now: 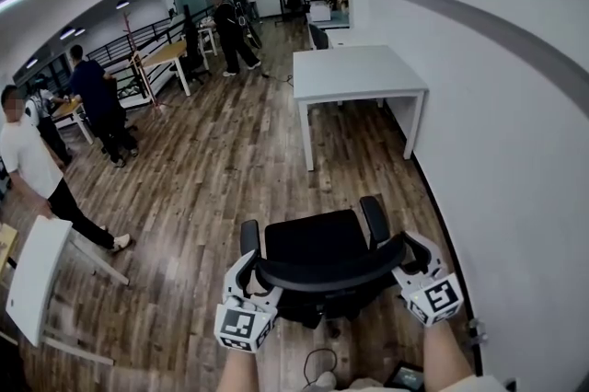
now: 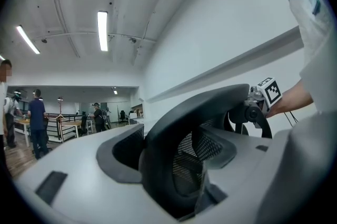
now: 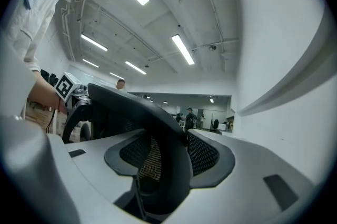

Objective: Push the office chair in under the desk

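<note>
The office chair (image 1: 317,257) sits near, well apart from the far white bench (image 1: 359,73); left hand-held gripper (image 1: 255,275) and right hand-held gripper (image 1: 409,254) clamp its stiff backrest rim (image 1: 327,276); likely rolls freely, may swivel

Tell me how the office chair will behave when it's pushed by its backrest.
The office chair probably glides easily on the smooth wood floor. Held at both ends of its backrest, it could swivel if one side leads. The mesh may flex slightly.
</note>
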